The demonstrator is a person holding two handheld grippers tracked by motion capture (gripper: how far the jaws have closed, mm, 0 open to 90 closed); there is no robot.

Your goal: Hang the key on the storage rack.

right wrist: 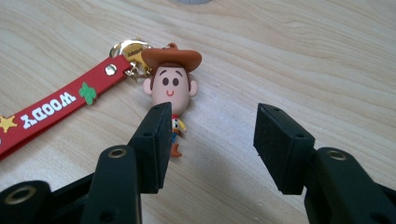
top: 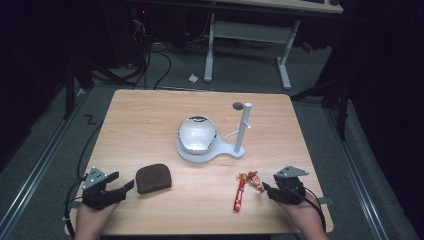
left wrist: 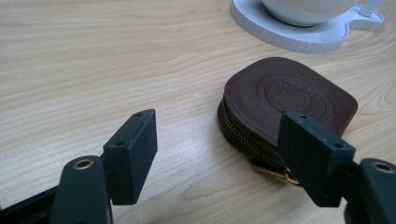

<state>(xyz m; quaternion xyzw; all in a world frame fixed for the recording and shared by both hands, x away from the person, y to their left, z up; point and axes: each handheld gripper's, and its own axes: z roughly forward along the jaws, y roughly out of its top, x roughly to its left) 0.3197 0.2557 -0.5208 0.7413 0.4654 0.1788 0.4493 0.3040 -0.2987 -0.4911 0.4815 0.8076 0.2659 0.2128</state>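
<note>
Right tool (right wrist: 210, 149) spread, empty, just short of cowboy keychain (right wrist: 170, 84) lying on worktop (top: 150, 115); left tool (left wrist: 219, 158) spread beside brown pouch (left wrist: 285, 100). Probably pre-grasp: next, close on figure

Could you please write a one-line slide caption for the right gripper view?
Open right gripper hovers over the wooden table, its fingers beside a cowboy figure keychain on a red strap.

Around the white stand (top: 210, 151) at the table's (top: 150, 115) middle, bare wood runs open to the left, right and far side. Its upright post (top: 243, 127) blocks its right edge. Nearer than the stand, the brown pouch (top: 153, 178) and red keychain (top: 241, 192) leave a clear lane between them.
</note>
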